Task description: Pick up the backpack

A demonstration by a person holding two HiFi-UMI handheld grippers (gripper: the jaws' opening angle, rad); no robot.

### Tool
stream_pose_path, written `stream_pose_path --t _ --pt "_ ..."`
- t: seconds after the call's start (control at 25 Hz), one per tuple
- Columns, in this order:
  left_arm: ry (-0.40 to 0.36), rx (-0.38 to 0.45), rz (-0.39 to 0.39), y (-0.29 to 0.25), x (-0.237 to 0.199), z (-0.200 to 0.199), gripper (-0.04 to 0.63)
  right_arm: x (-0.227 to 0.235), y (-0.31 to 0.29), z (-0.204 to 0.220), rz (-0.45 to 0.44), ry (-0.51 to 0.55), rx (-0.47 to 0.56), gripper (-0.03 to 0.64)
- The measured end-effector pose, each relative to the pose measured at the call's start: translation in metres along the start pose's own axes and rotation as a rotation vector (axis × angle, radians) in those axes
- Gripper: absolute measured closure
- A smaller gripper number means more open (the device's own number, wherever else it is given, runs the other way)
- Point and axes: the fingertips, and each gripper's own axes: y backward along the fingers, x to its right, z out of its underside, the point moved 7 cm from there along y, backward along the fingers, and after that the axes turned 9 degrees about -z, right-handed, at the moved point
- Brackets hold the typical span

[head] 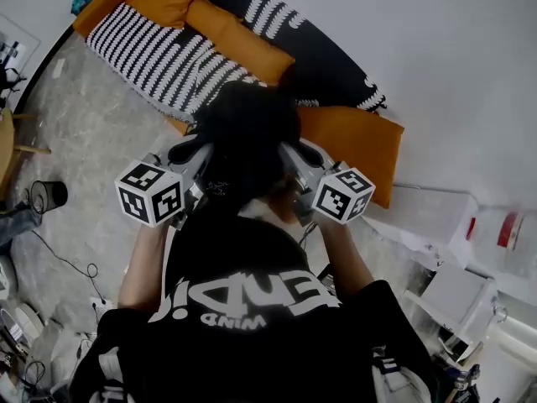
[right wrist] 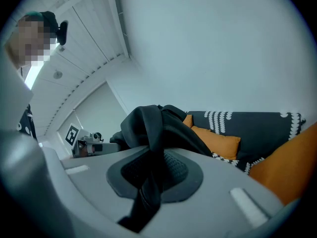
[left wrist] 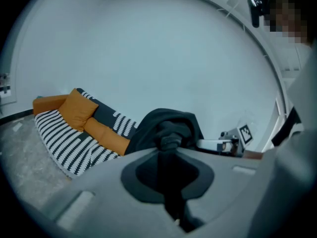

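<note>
The black backpack (head: 247, 137) hangs in the air in front of me, above the sofa's edge, held between both grippers. My left gripper (head: 191, 153) is shut on a fold of its black fabric (left wrist: 168, 142). On the other side, my right gripper (head: 302, 154) is shut on a black strap (right wrist: 151, 155) that hangs down through its jaws. In the left gripper view the backpack (left wrist: 166, 120) bulges just beyond the jaws, with the right gripper's marker cube (left wrist: 245, 133) behind it. The right gripper view shows the backpack (right wrist: 148, 120) the same way. Its lower part is hidden.
A black-and-white striped sofa (head: 159, 57) with orange cushions (head: 348, 145) stands against the white wall. White plastic containers (head: 436, 217) are at the right. A black cup (head: 49, 196) and cables (head: 71, 267) lie on the floor at the left, near a wooden table edge (head: 5, 154).
</note>
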Motion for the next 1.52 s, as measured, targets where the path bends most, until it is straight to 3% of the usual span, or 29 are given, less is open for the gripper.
stream_pose_path --t 0.56,0.72,1.12,1.52 --pt "0.109 0.105 -0.198 0.11 0.101 0.095 0.577 -0.072 0.082 0.063 -0.205 0.039 -0.093 0.58" --pt "0.114 0.086 -0.217 0.131 0.127 0.118 0.577 -0.088 0.103 0.082 -0.215 0.023 -0.112 0.58" --pt "0.111 0.083 -0.225 0.208 0.153 0.162 0.577 -0.167 0.127 0.129 -0.198 0.159 -0.194 0.58" --pt "0.07 0.036 -0.194 0.226 0.146 0.203 0.577 -0.182 0.123 0.174 -0.129 0.127 -0.196 0.58"
